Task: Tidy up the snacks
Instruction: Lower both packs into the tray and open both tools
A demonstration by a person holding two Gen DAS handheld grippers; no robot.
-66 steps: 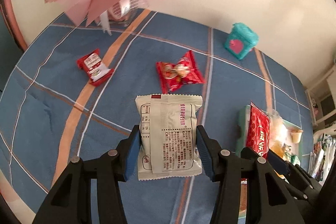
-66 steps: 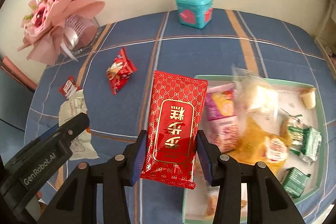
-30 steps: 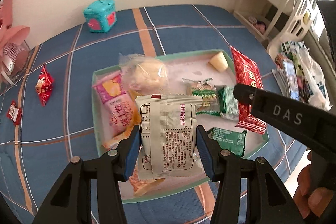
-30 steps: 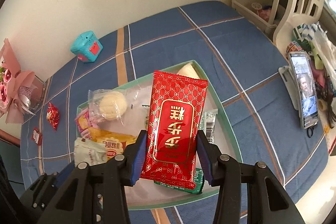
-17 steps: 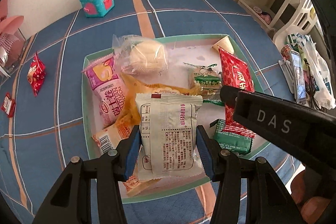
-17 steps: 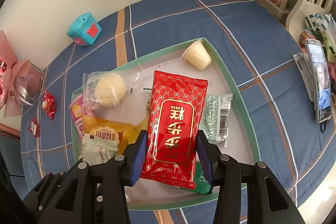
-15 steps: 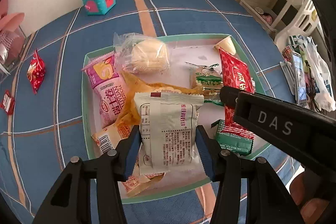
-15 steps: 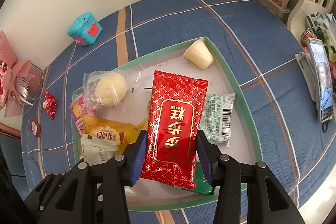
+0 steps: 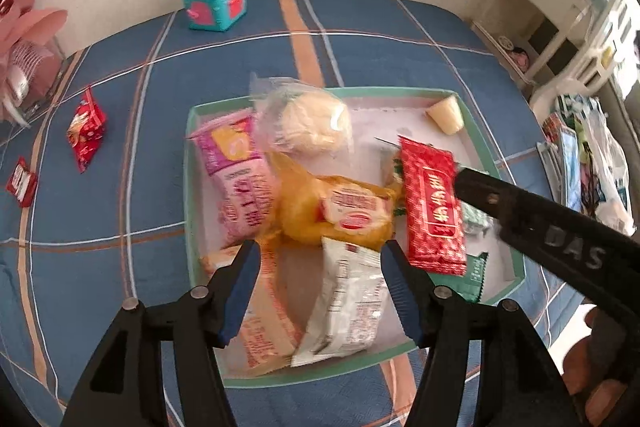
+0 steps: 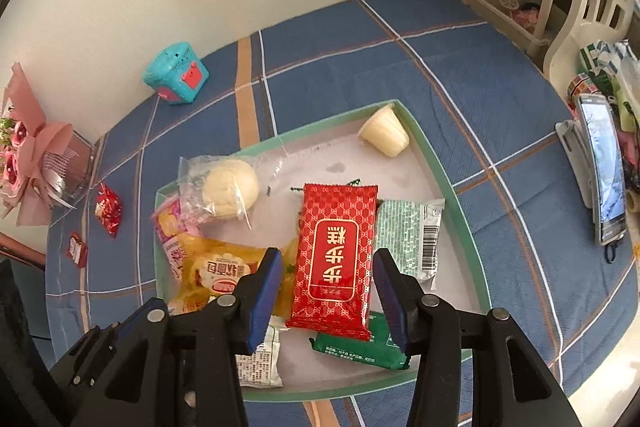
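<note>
Snacks dropping into green-rimmed rectangular tray (image 9: pixel 191 211)

White foil packet (image 9: pixel 346 301) freed inside tray by just-opened left gripper (image 9: pixel 320 291); red patterned packet (image 10: pixel 334 259) between right gripper (image 10: pixel 326 291) jaws, seemingly unpressed. Left outside tray: two small red packets (image 9: pixel 86 129).

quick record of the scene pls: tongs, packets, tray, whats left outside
left tongs: open, jaws have just been opening; white packet lies between them, untouched
right tongs: look open; a gap shows beside the red packet
red packet: appears to rest on other snacks in the tray
tray: green rim, holds many snacks
outside tray: two small red packets on the blue cloth
also on cloth: teal box
</note>
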